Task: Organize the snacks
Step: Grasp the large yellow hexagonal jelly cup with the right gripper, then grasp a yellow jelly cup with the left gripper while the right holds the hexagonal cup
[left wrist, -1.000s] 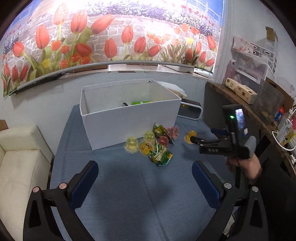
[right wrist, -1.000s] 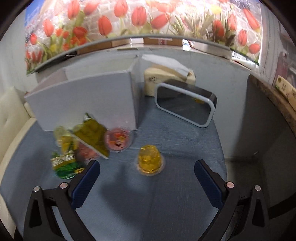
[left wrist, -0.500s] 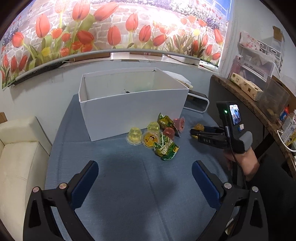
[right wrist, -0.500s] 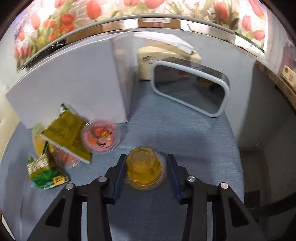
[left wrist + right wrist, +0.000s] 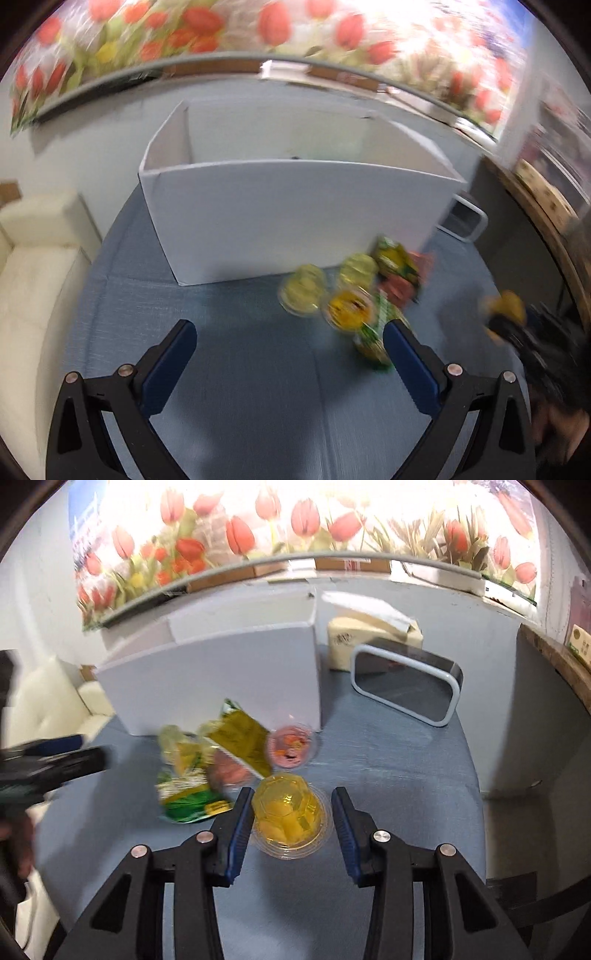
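Note:
My right gripper (image 5: 291,821) is shut on a yellow jelly cup (image 5: 286,808), holding it just above the blue tablecloth (image 5: 388,775). Left of it lies the snack pile: a pink jelly cup (image 5: 291,747), an olive packet (image 5: 240,742) and a green packet (image 5: 188,797). The white box (image 5: 295,206) stands open-topped behind the pile. My left gripper (image 5: 290,354) hangs open over bare cloth in front of the box, with the pile's yellow-lidded cup (image 5: 347,310) just beyond its right finger. This view is blurred. It shows the held yellow cup (image 5: 504,306) at the far right.
A white-framed mirror (image 5: 406,686) leans right of the box, with a cream tissue box (image 5: 373,638) behind it. A cream sofa (image 5: 33,266) borders the table's left side. A wooden shelf (image 5: 554,653) runs along the right wall.
My right gripper went from wide open to shut on the yellow cup, then lifted it toward the pile. My left gripper dropped lower and moved in toward the box and snacks.

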A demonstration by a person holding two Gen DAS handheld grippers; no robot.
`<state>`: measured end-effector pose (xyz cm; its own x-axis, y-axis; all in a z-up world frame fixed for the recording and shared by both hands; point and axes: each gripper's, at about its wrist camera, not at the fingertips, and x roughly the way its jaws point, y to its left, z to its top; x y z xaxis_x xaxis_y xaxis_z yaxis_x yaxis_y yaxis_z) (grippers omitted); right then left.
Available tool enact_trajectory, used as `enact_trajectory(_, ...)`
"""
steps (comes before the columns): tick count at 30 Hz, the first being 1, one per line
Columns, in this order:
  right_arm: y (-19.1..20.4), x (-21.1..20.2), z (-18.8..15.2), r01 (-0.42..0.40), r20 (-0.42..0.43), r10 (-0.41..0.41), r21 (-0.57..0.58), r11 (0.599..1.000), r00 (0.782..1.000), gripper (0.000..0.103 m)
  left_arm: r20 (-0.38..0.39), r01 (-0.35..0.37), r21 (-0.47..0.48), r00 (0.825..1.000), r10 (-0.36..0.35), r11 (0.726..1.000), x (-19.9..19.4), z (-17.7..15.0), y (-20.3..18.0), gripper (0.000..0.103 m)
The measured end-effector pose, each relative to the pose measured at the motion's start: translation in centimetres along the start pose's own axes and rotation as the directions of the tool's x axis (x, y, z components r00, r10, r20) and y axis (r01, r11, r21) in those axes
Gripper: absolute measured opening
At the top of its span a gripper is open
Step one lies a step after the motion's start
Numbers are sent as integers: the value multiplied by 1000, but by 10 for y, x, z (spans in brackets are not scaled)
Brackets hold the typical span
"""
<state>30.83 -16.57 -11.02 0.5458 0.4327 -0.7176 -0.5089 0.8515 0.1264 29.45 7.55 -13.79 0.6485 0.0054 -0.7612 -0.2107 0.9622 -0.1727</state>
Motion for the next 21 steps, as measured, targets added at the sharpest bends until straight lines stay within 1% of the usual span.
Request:
enact_trajectory(1, 2, -7, -2, -9, 8, 9, -1, 1000, 1000, 46, -11, -5, -34, 1000, 5, 999, 9, 5, 3, 103)
enact_trajectory(5, 9, -23, -9, -42, 25, 42, -4, 999, 999, 46, -43, -30, -91, 999, 26, 995, 39, 16, 4, 103)
enact_trajectory(7, 13, -23, -10, -44, 9, 44, -28, 999, 999, 46, -70, -41, -122, 997, 33, 992, 51, 21, 2, 102)
enact_trajectory(10, 8, -22, -10, -56, 7, 56, -14, 998, 998, 46, -82, -68, -156, 995, 56, 985, 62, 26, -1, 102)
enact_trajectory(11, 7, -23, -10, -53, 8, 53, -13, 998, 999, 46, -89, -82, -158, 994, 69, 984, 66, 27, -3, 99)
enact_trajectory(12, 6, -24, -11, -54, 10, 54, -10, 998, 998, 46, -92, -93, -155, 993, 79, 983, 68, 27, -6, 95)
enact_trajectory(13, 5, -24, -11, -62, 10, 62, -6, 998, 998, 46, -98, -105, -148, 991, 91, 983, 71, 27, -9, 86)
enact_trajectory(15, 5, -25, -12, -68, 10, 69, -6, 998, 998, 46, -110, -114, -137, 989, 99, 984, 80, 28, -13, 82)
enact_trajectory(16, 6, -25, -12, -70, 10, 70, -9, 998, 997, 46, -111, -115, -134, 989, 101, 984, 82, 28, -15, 79)
enact_trajectory(18, 8, -24, -14, -77, 7, 77, -9, 997, 997, 46, -113, -113, -126, 989, 99, 986, 87, 30, -18, 62)
enact_trajectory(19, 8, -24, -14, -81, 8, 81, -9, 997, 997, 46, -119, -110, -117, 988, 96, 987, 91, 31, -20, 51)
enact_trajectory(20, 9, -24, -15, -87, 8, 87, -8, 996, 996, 46, -117, -117, -97, 988, 105, 988, 93, 31, -24, 44)
enact_trajectory(21, 10, -24, -15, -90, 7, 91, -7, 996, 996, 46, -114, -118, -81, 988, 108, 990, 94, 32, -26, 42)
